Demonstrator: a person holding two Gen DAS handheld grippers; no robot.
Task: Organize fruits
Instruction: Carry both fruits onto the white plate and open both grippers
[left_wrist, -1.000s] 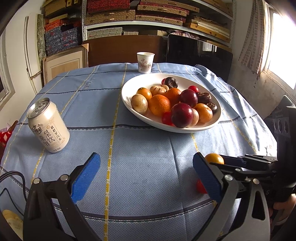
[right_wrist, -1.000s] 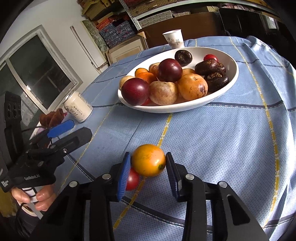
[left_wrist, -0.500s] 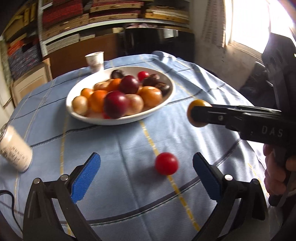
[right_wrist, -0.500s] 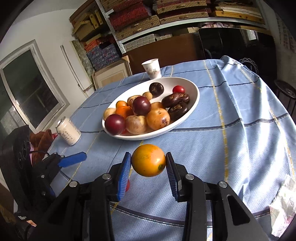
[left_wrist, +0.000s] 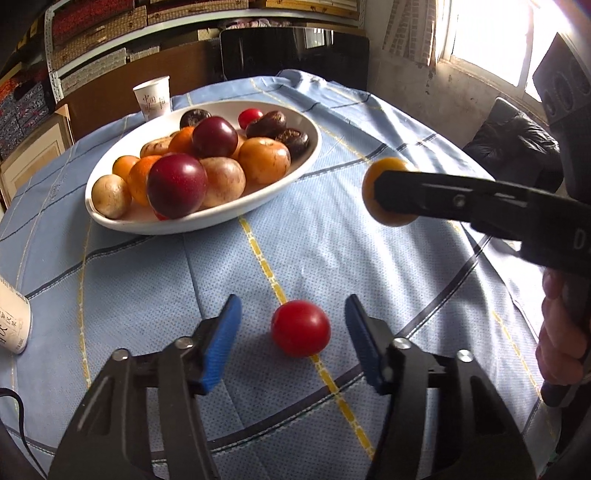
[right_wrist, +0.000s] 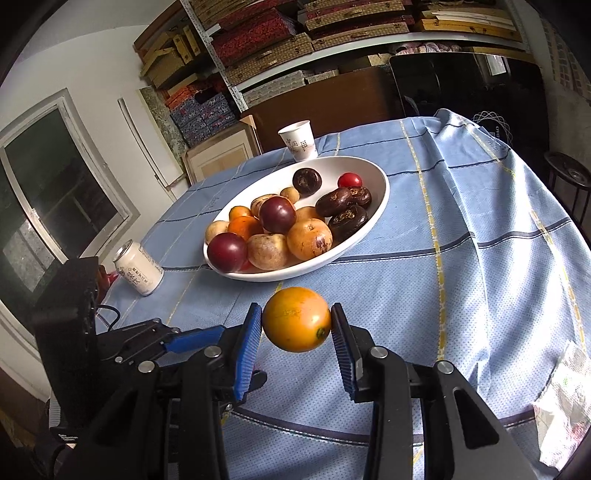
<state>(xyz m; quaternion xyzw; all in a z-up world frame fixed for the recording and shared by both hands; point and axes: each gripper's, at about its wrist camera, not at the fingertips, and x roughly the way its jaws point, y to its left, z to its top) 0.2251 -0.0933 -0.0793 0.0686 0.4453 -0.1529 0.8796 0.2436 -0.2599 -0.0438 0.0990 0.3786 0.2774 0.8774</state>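
— Red, round small tomato (left_wrist: 300, 328) lies on the blue-clothed worktop (left_wrist: 332, 251) between the closing left tool (left_wrist: 291, 325) pads, untouched.

— (It could be nudged away.) An orange fruit (right_wrist: 296, 319) is pinched by the right tool (right_wrist: 296, 325).

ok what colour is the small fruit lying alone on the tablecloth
Red small fruit, clearest in the left wrist view.

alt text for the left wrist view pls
The left gripper is closing around a small red tomato lying on the blue tablecloth, pads not yet touching it. At right, the right gripper holds an orange fruit in the air; behind sits a white bowl heaped with fruit.
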